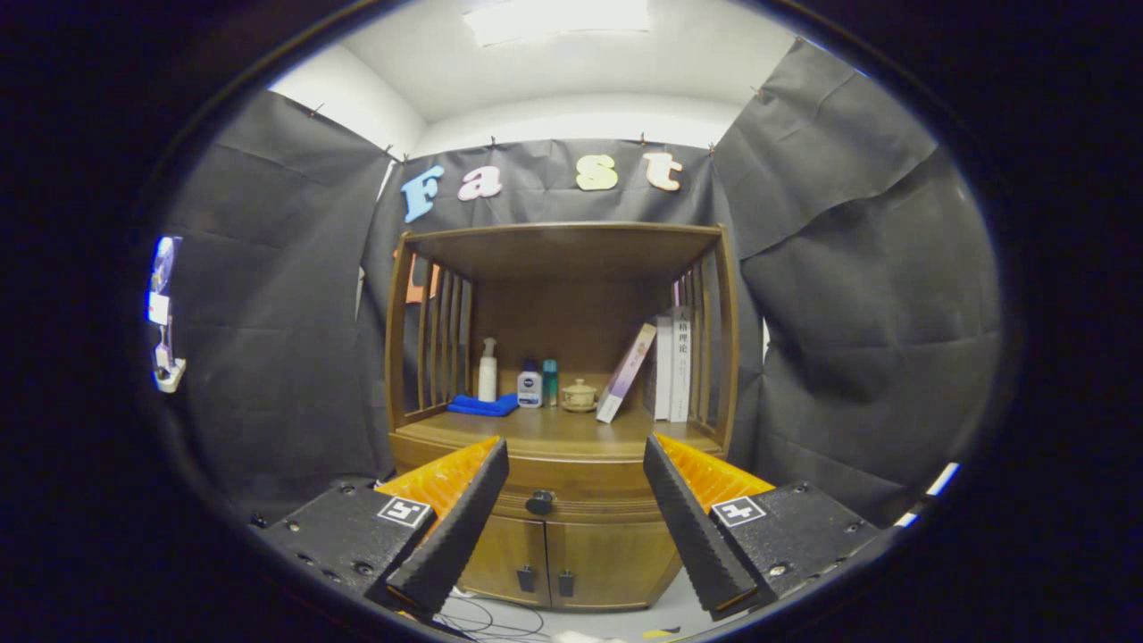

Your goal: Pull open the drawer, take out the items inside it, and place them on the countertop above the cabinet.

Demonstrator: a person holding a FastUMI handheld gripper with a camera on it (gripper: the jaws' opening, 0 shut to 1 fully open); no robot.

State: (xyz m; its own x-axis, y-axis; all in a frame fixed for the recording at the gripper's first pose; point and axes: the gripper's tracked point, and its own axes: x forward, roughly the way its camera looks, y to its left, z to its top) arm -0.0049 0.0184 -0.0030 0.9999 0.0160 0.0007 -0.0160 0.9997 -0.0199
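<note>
Two fingers spread wide, drawer seemingly closed beyond.

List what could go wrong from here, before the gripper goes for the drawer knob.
1. The gripper is open, its fingers apart with the small dark drawer knob between and beyond them; the knob is small, so the fingers may slip off it.
2. The countertop already carries a blue cloth, bottles, a small cup and a leaning book; placing items there could knock them over.
</note>
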